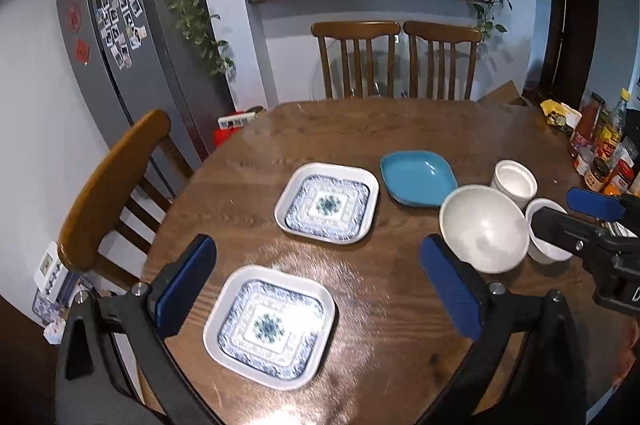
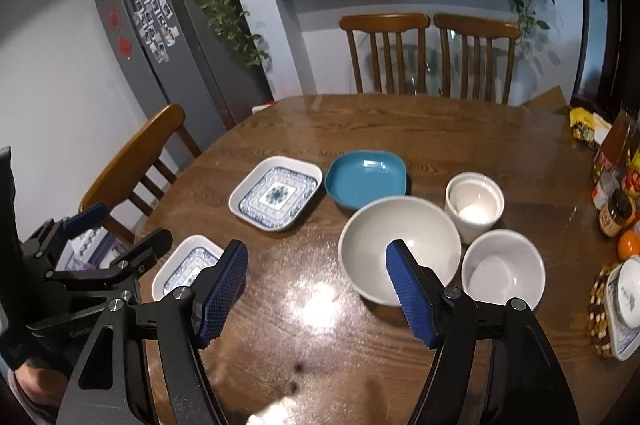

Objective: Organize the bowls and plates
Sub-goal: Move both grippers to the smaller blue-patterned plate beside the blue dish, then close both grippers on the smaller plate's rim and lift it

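Observation:
Two square blue-patterned plates lie on the round wooden table: a near one (image 1: 269,325) (image 2: 188,267) and a far one (image 1: 327,207) (image 2: 276,193). A teal square dish (image 1: 418,178) (image 2: 366,177) sits beside the far plate. A large white bowl (image 1: 484,228) (image 2: 400,249), a small white bowl (image 1: 548,249) (image 2: 503,271) and a white cup (image 1: 514,181) (image 2: 474,201) stand to the right. My left gripper (image 1: 318,289) is open and empty above the near plate. My right gripper (image 2: 316,295) is open and empty, its right finger over the large bowl's near rim.
Sauce bottles and jars (image 1: 604,149) (image 2: 618,177) crowd the table's right edge, with a patterned dish on a beaded mat (image 2: 618,309). Wooden chairs stand at the left (image 1: 112,193) and far side (image 1: 356,57). A grey fridge (image 1: 120,45) stands at the left.

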{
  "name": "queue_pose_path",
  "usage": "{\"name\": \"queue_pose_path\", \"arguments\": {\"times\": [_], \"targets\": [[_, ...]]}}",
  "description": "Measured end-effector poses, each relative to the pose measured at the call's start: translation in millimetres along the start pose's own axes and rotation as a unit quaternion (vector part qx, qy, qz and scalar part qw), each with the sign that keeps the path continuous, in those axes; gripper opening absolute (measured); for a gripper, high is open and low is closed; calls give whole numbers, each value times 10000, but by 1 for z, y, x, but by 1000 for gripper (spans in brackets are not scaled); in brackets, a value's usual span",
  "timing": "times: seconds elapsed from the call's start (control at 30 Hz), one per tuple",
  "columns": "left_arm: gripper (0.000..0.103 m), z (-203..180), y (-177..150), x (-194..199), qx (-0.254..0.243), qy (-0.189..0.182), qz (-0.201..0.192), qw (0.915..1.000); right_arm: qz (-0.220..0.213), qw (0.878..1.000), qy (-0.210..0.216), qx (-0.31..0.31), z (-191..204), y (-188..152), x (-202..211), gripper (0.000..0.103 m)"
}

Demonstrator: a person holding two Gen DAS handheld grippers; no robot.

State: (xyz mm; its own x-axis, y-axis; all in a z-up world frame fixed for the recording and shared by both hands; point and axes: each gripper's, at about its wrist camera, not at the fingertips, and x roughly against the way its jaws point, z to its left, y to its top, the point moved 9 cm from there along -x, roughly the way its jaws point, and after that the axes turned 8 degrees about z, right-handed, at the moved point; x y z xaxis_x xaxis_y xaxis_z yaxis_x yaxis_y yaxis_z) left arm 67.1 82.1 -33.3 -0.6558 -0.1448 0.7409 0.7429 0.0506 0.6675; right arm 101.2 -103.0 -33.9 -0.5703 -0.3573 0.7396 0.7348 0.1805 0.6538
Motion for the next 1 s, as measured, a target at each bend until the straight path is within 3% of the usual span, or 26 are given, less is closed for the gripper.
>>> {"name": "queue_pose_path", "arguments": {"times": [0.27, 0.53, 0.67, 0.83, 1.0], "targets": [[102, 25, 43, -15, 98, 94, -72, 9999, -10, 9999, -6, 136, 12, 32, -16, 73], [102, 68, 75, -70, 257, 353, 182, 9989, 290, 9994, 170, -14, 29, 57, -67, 73], [102, 75, 64, -123, 114, 421, 575, 9974, 608, 9979, 180, -159, 33, 59, -112, 73], [101, 76, 37, -187, 81, 186, 1180, 9928, 1090, 9936, 91, -270, 38, 43, -168, 73], [97, 74, 25, -218, 105, 39, 1425, 9897, 1423, 9892, -30, -354, 42, 29, -205, 72]]}}
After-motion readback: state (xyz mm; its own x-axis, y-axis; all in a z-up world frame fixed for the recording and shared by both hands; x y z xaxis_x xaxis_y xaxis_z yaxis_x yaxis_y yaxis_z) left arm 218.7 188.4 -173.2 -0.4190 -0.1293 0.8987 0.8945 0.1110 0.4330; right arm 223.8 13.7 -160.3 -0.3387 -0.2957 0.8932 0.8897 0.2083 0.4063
